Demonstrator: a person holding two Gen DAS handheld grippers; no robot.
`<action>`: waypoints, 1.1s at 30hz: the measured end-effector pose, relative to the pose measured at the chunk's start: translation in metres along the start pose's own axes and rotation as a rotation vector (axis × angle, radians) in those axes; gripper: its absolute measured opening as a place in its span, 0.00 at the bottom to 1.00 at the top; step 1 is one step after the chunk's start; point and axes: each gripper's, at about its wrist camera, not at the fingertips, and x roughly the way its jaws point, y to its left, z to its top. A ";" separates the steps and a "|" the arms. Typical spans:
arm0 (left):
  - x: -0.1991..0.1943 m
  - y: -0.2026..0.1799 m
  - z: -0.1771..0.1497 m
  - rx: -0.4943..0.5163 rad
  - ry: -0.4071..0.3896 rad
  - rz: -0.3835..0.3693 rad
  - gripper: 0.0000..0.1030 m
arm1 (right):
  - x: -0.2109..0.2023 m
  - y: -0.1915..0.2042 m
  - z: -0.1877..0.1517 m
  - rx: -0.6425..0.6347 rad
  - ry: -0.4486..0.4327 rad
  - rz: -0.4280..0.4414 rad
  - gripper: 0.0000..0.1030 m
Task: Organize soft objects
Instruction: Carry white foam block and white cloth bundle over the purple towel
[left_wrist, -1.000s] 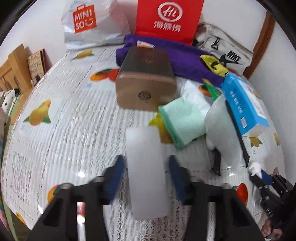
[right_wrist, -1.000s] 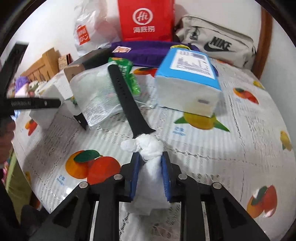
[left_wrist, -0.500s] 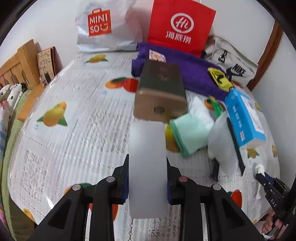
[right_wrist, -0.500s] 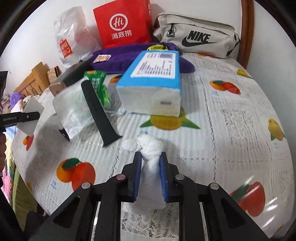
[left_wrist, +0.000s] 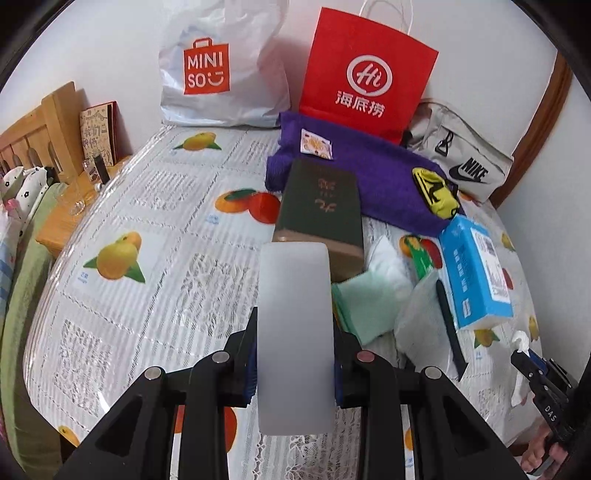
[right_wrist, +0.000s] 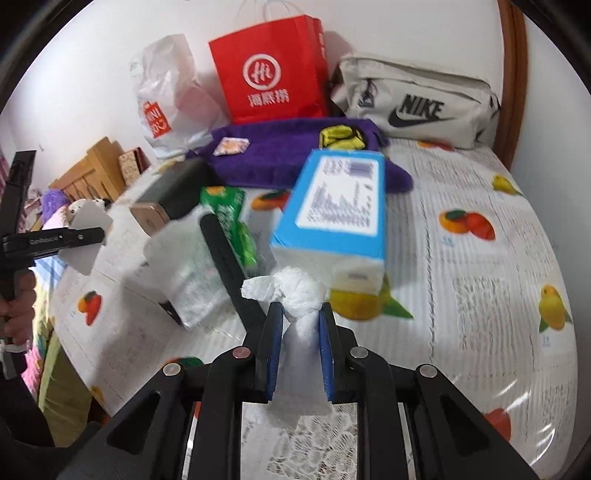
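Note:
My left gripper is shut on a white soft block and holds it above the fruit-print tablecloth. The same block shows at the left edge of the right wrist view. A crumpled white tissue wad sticks out above the blue pads of my right gripper, which is shut on it. That gripper also appears low on the right in the left wrist view. A purple towel, a mint green cloth and a blue tissue pack lie on the table.
A dark green box lies just beyond the block. A clear plastic bag and a black strap lie left of the tissue pack. A red paper bag, a white Miniso bag and a grey Nike bag stand along the wall.
The left jaws closed on the white block and lifted it off the table. The right gripper rose with the tissue wad still held.

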 end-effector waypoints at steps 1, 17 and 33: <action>-0.001 0.000 0.003 -0.001 -0.004 -0.003 0.27 | -0.002 0.001 0.004 -0.004 -0.006 0.010 0.19; -0.004 -0.002 0.044 -0.017 -0.035 -0.001 0.27 | -0.003 0.005 0.063 -0.031 -0.063 0.047 0.19; 0.025 -0.007 0.085 -0.016 -0.026 -0.021 0.27 | 0.030 0.008 0.126 -0.082 -0.088 0.046 0.19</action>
